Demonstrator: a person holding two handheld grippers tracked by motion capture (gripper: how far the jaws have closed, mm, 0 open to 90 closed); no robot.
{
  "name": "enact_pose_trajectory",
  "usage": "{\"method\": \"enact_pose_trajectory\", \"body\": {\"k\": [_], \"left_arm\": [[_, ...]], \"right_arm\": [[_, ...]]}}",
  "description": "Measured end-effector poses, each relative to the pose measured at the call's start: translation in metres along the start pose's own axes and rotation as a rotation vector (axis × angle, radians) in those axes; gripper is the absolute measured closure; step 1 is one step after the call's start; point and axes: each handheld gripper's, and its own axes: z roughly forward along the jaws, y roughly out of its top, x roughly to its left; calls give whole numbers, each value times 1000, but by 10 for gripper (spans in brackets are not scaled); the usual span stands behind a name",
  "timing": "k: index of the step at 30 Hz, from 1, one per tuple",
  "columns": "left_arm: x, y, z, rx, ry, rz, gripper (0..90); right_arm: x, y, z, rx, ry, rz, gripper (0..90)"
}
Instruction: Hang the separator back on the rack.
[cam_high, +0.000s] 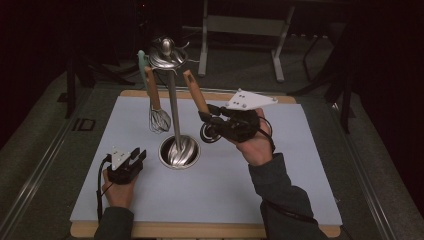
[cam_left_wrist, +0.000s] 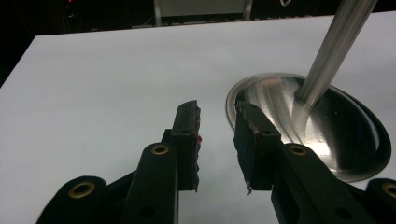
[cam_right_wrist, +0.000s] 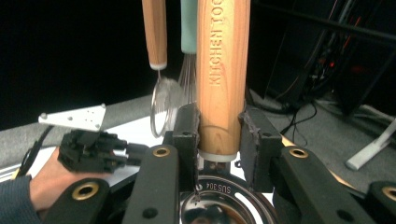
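Observation:
A steel utensil stand (cam_high: 173, 107) rises from a round dish base (cam_high: 179, 151) in the middle of the pale mat. From its top hang a wire whisk (cam_high: 159, 119) with a wooden handle and a teal-handled tool (cam_high: 141, 59). My right gripper (cam_high: 209, 116) is raised to the right of the pole and is shut on the lower end of a wooden-handled utensil (cam_high: 195, 93), whose steel coil head (cam_high: 210, 133) sits below the jaws. In the right gripper view the handle (cam_right_wrist: 222, 70) stands upright between the pads of that gripper (cam_right_wrist: 218, 116). My left gripper (cam_high: 136, 155) rests left of the base, open and empty (cam_left_wrist: 217, 112).
The pale mat (cam_high: 100, 190) lies on a wooden board (cam_high: 200, 231) with dark floor all around. Grey metal frame legs (cam_high: 240, 30) stand behind the table. The dish base (cam_left_wrist: 327, 135) lies just right of the left jaws. The left hand and its gripper (cam_right_wrist: 93, 149) show below the hanging whisk (cam_right_wrist: 164, 109).

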Motion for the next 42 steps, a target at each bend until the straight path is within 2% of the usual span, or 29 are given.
{"method": "enact_pose_trajectory", "body": {"k": [10, 22, 31, 37, 42], "left_arm": [[0, 0, 0, 2, 0, 2, 701], [1, 0, 0, 2, -1, 3, 700], [0, 0, 0, 1, 0, 2, 700], [0, 0, 0, 1, -1, 2, 700], [0, 0, 0, 0, -2, 1, 701]], "right_arm": [[6, 11, -2, -59, 15, 6, 700], [11, 11, 2, -58, 31, -6, 700], [15, 13, 5, -38, 34, -34, 699], [15, 16, 13, -9, 0, -45, 698], [13, 16, 21, 25, -15, -35, 691]]}}
